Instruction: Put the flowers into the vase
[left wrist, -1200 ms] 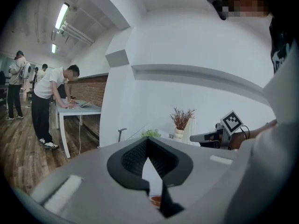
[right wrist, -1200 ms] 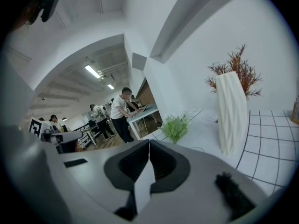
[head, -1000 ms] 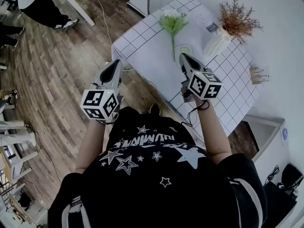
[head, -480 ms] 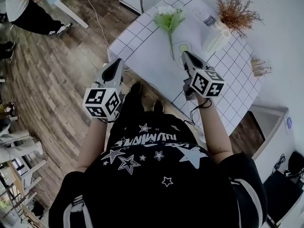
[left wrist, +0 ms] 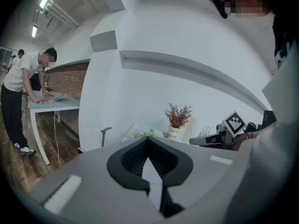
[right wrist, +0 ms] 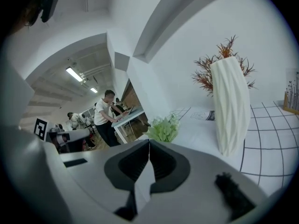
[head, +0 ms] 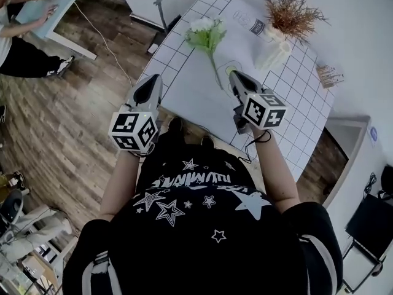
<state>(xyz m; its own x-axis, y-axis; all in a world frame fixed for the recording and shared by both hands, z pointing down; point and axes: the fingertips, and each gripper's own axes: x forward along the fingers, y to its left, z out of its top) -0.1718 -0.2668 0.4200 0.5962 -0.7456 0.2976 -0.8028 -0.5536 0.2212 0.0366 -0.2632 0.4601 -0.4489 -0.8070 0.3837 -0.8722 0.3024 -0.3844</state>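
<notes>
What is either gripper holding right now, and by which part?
Nothing is held. The left gripper and the right gripper are both shut and empty; the flowers lie on the table, clear of both.

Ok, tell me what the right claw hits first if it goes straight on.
Most likely the green flowers lying on the table, just ahead of the shut right claw. The white vase stands right of that line. Depth is unclear, so the table may come first.
</notes>
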